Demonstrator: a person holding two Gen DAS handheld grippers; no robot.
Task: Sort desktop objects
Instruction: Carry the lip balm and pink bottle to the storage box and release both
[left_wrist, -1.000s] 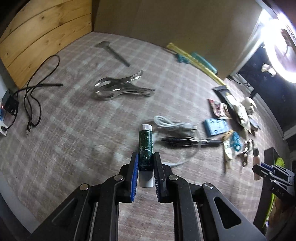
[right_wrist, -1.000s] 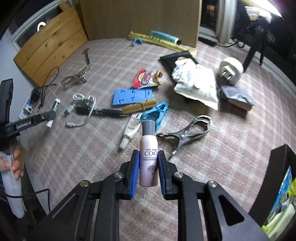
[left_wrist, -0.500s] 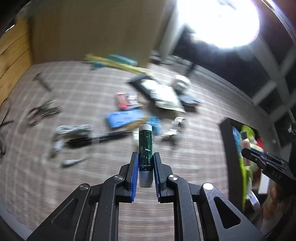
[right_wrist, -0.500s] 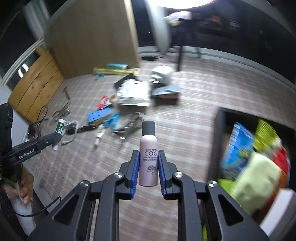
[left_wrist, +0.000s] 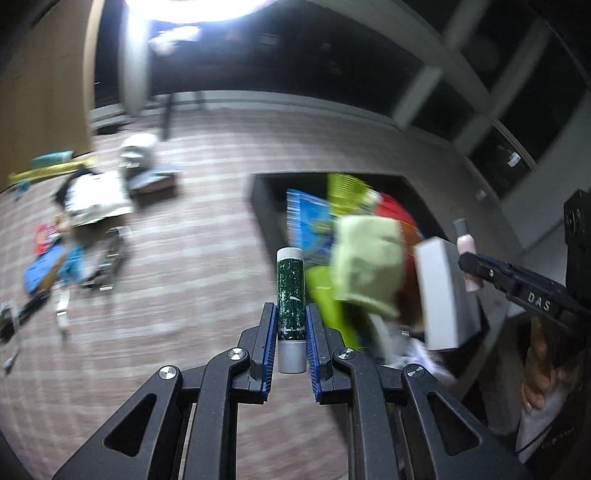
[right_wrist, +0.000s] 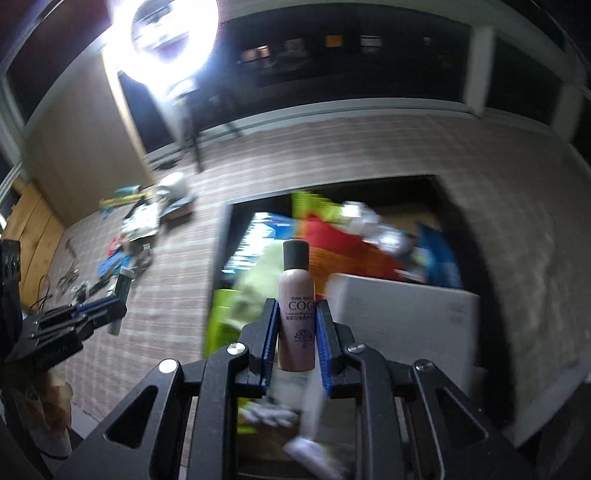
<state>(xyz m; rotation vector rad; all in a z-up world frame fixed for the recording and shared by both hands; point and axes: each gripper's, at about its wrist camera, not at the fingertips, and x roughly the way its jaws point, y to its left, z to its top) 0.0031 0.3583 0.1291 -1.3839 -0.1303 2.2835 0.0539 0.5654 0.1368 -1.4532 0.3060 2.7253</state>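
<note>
Only right wrist view shows white box (right_wrist: 402, 317) whole, beyond bottle (right_wrist: 297, 306)

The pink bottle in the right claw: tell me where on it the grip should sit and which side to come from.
Grip the pink bottle across its straight round body, below the dark cap, pads on opposite sides. That is how the right claw has it: blue pads flat against the lower body, bottle upright, cap clear above. The narrower cap offers less surface, so a hold there looks less secure.
</note>
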